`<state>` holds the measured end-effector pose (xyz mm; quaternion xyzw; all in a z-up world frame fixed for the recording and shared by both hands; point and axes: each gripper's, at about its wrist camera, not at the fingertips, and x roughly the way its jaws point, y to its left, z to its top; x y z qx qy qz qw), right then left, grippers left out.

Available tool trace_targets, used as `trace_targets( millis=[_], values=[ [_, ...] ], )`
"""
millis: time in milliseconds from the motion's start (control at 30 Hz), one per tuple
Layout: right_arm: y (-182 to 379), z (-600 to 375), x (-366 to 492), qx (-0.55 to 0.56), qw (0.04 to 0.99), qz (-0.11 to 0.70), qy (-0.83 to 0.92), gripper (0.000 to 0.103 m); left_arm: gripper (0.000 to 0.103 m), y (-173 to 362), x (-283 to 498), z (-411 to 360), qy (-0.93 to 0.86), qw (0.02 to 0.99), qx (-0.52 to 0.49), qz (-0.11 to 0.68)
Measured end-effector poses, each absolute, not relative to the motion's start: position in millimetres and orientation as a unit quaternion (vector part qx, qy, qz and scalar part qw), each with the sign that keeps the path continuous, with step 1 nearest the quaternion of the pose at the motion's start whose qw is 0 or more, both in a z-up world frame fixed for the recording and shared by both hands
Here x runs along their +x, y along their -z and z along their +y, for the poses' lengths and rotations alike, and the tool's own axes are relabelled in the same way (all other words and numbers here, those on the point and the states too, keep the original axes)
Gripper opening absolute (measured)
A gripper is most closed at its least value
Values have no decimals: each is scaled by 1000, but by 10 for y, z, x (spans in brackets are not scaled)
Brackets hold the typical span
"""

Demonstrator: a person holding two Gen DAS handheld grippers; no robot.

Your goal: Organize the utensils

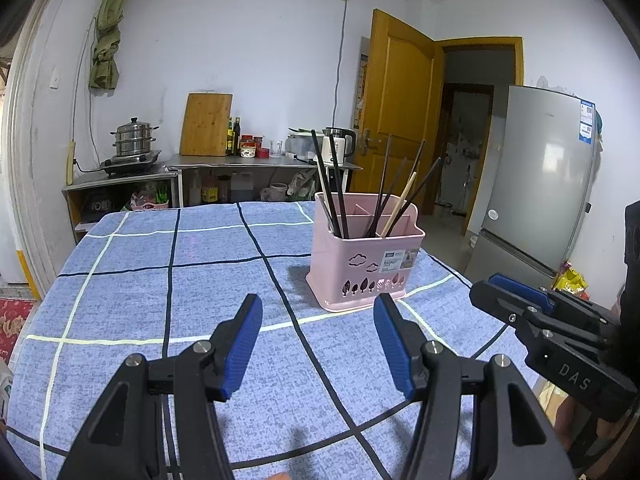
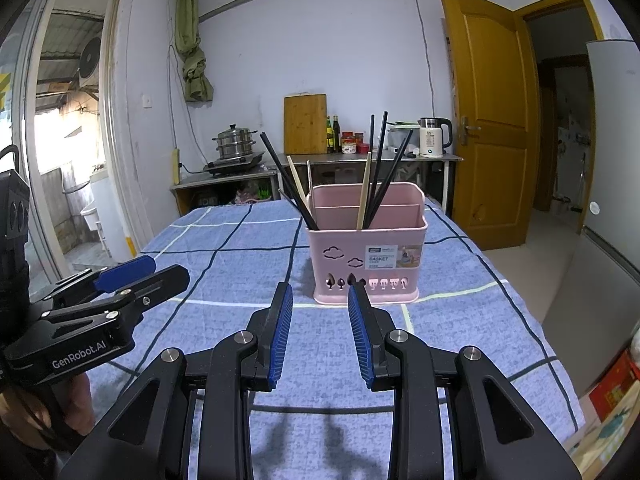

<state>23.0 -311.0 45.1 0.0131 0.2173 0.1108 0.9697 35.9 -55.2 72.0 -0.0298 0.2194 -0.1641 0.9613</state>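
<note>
The pink basket (image 2: 366, 256) of upright chopsticks (image 2: 378, 172) stands straight ahead of the right tool (image 2: 320, 330), nearer than the left tool (image 1: 318, 344); both gape empty.

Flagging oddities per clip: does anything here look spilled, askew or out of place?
Nothing spilled or damaged. The chopsticks lean at mixed angles in the pink basket, which stands upright on the tablecloth. Both grippers are open and hold nothing.
</note>
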Motion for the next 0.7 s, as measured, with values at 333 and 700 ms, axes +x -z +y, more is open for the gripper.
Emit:
trace_targets(
  millis=[333,700],
  values=[
    [-452,-3100,225,14,970,217,-111,30,60,-715,350,-562,165,961,-31,221],
    [-446,-3079,200,15,970,217,-110,30,60,-708,339,-566,165,962,-28,217]
  ],
)
